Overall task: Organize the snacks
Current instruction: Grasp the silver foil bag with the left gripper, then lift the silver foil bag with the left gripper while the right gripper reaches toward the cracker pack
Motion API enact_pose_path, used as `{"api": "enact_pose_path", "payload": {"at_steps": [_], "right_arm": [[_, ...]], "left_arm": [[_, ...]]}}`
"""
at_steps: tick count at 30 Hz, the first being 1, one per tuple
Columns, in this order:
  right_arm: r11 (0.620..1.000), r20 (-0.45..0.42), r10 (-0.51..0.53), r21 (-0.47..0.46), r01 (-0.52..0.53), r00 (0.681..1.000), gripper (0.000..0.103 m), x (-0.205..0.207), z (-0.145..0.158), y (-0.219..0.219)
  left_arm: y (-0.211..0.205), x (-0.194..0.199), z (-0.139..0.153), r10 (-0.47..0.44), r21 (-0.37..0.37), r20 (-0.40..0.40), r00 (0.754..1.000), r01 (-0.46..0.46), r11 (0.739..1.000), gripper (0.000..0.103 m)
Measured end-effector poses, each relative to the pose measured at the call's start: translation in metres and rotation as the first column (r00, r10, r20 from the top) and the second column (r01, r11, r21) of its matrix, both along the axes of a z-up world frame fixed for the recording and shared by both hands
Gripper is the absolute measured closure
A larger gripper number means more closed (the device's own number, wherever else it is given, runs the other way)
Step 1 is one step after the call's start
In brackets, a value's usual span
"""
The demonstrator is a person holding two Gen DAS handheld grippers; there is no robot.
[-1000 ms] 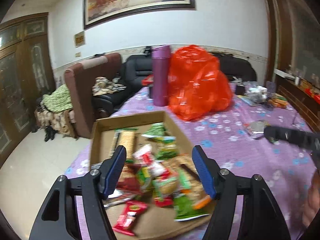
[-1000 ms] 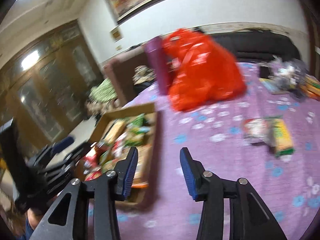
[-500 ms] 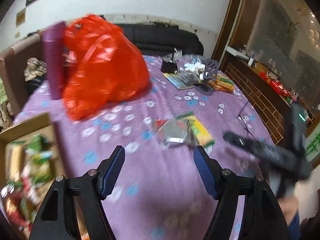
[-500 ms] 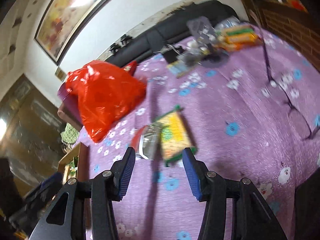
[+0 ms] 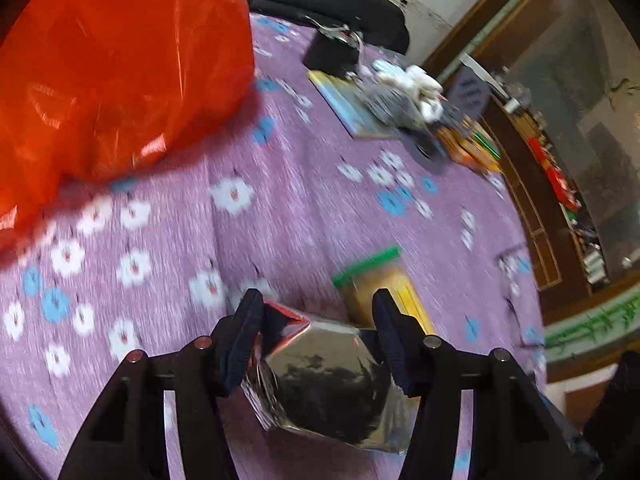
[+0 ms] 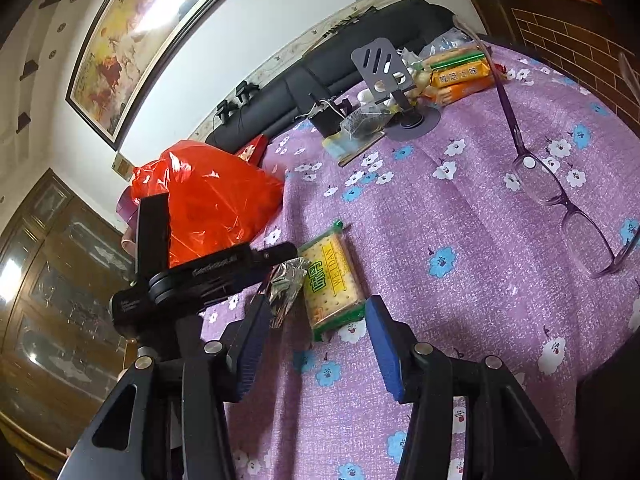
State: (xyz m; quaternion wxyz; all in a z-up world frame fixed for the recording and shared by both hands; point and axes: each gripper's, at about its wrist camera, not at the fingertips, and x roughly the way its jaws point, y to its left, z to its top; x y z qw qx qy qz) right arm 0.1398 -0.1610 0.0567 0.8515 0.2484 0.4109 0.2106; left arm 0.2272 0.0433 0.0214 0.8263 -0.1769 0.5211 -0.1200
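Both hands have swung away from the cardboard snack box, which has dropped out of view, and now sit over the purple flowered surface [image 6: 460,216] with the two loose snacks. Biggest thing around is the red plastic bag [image 5: 116,72], at ten o'clock in the left wrist view, untouched. Next, the yellow cracker pack [image 6: 330,280] lies flat straight ahead at twelve o'clock of the right gripper [image 6: 316,344], its long axis running roughly along the fingers, which stand part open and empty with the pack just beyond the tips. Smaller still, the crumpled silver foil packet [image 5: 320,372] sits touching the crackers' left edge and right between the fingers of the left gripper [image 5: 318,324]; those jaws have just been closing, and the left pad looks to be at the foil, though the blur leaves it unclear whether the grip is firm. Each hand looks lined up on its nearer snack; a pair of glasses [image 6: 560,196] lies well clear at two o'clock.
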Motion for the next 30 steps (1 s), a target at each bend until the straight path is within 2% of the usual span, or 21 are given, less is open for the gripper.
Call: {"api": "enact_pose_path", "payload": {"at_steps": [2, 5, 10, 14, 16, 17, 18, 20, 23, 27, 29, 30], "right_arm": [[1.0, 0.002, 0.002, 0.009, -0.002, 1.0, 0.049, -0.001, 0.001, 0.0], [1.0, 0.013, 0.002, 0.008, -0.002, 1.0, 0.049, -0.004, 0.004, 0.0], [1.0, 0.034, -0.011, 0.004, 0.011, 0.999, 0.049, -0.007, 0.009, -0.002], [1.0, 0.043, -0.022, 0.005, 0.022, 0.999, 0.049, -0.007, 0.01, -0.004], [1.0, 0.043, -0.023, 0.009, 0.022, 0.999, 0.049, -0.007, 0.011, -0.003], [1.0, 0.045, -0.021, 0.009, 0.021, 0.999, 0.049, -0.008, 0.011, -0.003], [1.0, 0.047, -0.023, 0.007, 0.022, 0.999, 0.049, -0.007, 0.012, -0.003], [1.0, 0.054, -0.027, 0.002, 0.027, 0.998, 0.049, -0.008, 0.013, -0.003], [0.999, 0.067, -0.032, -0.015, 0.033, 0.997, 0.048, -0.009, 0.014, -0.003], [0.999, 0.055, -0.033, -0.014, 0.034, 0.998, 0.048, -0.007, 0.011, -0.004], [0.999, 0.051, -0.033, -0.009, 0.033, 0.998, 0.048, -0.006, 0.011, -0.005], [0.999, 0.052, -0.032, -0.012, 0.032, 0.998, 0.048, -0.006, 0.011, -0.005]], "left_arm": [[-0.002, -0.015, 0.004, -0.013, 0.025, 0.001, 1.0, 0.013, 1.0, 0.047], [-0.007, -0.043, 0.005, -0.054, 0.011, -0.023, 0.998, 0.054, 0.998, 0.045], [-0.023, -0.107, 0.011, -0.161, 0.062, -0.023, 0.987, 0.162, 0.985, 0.029], [-0.037, -0.153, 0.024, -0.3, 0.136, 0.013, 0.954, 0.295, 0.946, 0.028], [-0.044, -0.171, 0.037, -0.382, 0.231, 0.06, 0.922, 0.359, 0.904, 0.028], [-0.048, -0.177, 0.044, -0.405, 0.308, 0.098, 0.909, 0.36, 0.881, 0.023], [-0.051, -0.178, 0.048, -0.42, 0.351, 0.118, 0.9, 0.358, 0.865, 0.02], [-0.055, -0.172, 0.049, -0.434, 0.374, 0.131, 0.891, 0.361, 0.854, 0.017], [-0.061, -0.155, 0.04, -0.439, 0.397, 0.104, 0.892, 0.368, 0.841, 0.017], [-0.072, -0.135, 0.014, -0.458, 0.448, 0.018, 0.889, 0.402, 0.798, 0.017], [-0.07, -0.13, 0.006, -0.449, 0.464, 0.007, 0.894, 0.394, 0.793, 0.017], [-0.07, -0.127, 0.003, -0.438, 0.463, 0.012, 0.899, 0.383, 0.799, 0.017]]}}
